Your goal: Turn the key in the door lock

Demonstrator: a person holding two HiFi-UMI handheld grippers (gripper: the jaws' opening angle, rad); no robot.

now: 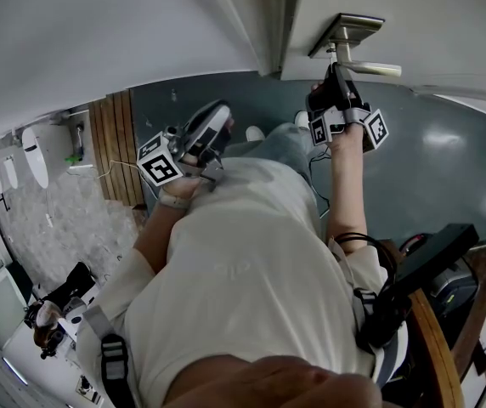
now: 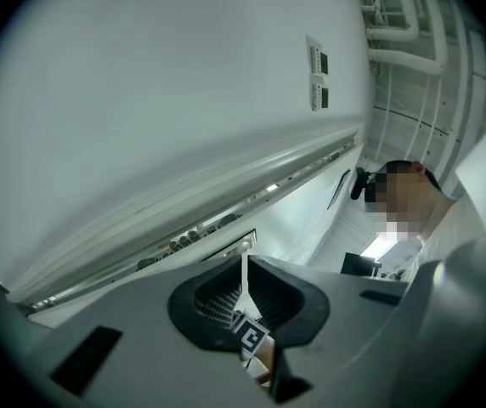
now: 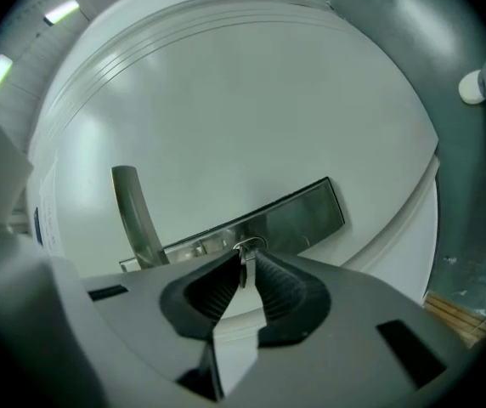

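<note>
In the right gripper view a small metal key (image 3: 243, 264) sticks out of the steel lock plate (image 3: 298, 218) on the white door. My right gripper (image 3: 243, 272) is shut on the key's head, its pads pressed to both sides. The lever handle (image 3: 136, 218) juts from the same plate to the left. From the head view the right gripper (image 1: 335, 73) reaches level to the lock plate (image 1: 346, 31), just under the handle (image 1: 372, 69). My left gripper (image 1: 215, 128) is held back near my chest, away from the door. Its jaws (image 2: 245, 263) are together with nothing between them.
The white door and its frame fill the top of the head view, above a grey floor (image 1: 434, 155). Wooden slats (image 1: 114, 147) stand at the left. A black device (image 1: 437, 257) and a curved wooden rail (image 1: 437, 347) sit at the lower right.
</note>
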